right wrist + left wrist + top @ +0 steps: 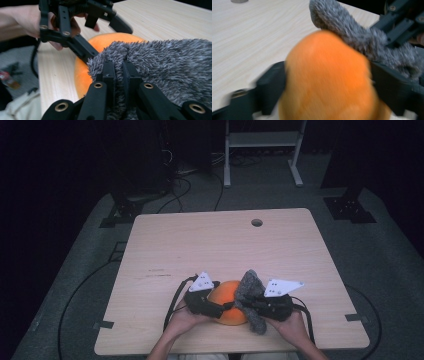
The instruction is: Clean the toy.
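1. Here we go: the right gripper (118, 75) has its jaws pinched tight on a fold of the grey fuzzy fabric (170, 67), which drapes over and past its jaws.
2. The orange plush ball (327, 80) sits right between the jaws of the left gripper (225, 306). They flank its sides, partly spread; whether the pads actually press in, I cannot tell through the blur.
3. Handling call: the ball looks soft, light and squashy, so it should give under pressure rather than slip. Best hold is across its widest middle.
4. The grey fabric looks limp and fluffy, nothing fragile. A pinch near its edge, as the right gripper has now, should carry it, though the rest will flop.
5. Under both grippers is a pale wood-grain table (210, 245), smooth and matte, with a round cable hole (256, 222) well beyond the grippers.
6. The room is dark, with grey carpet, trailing cables and a white frame (262, 150) far off.
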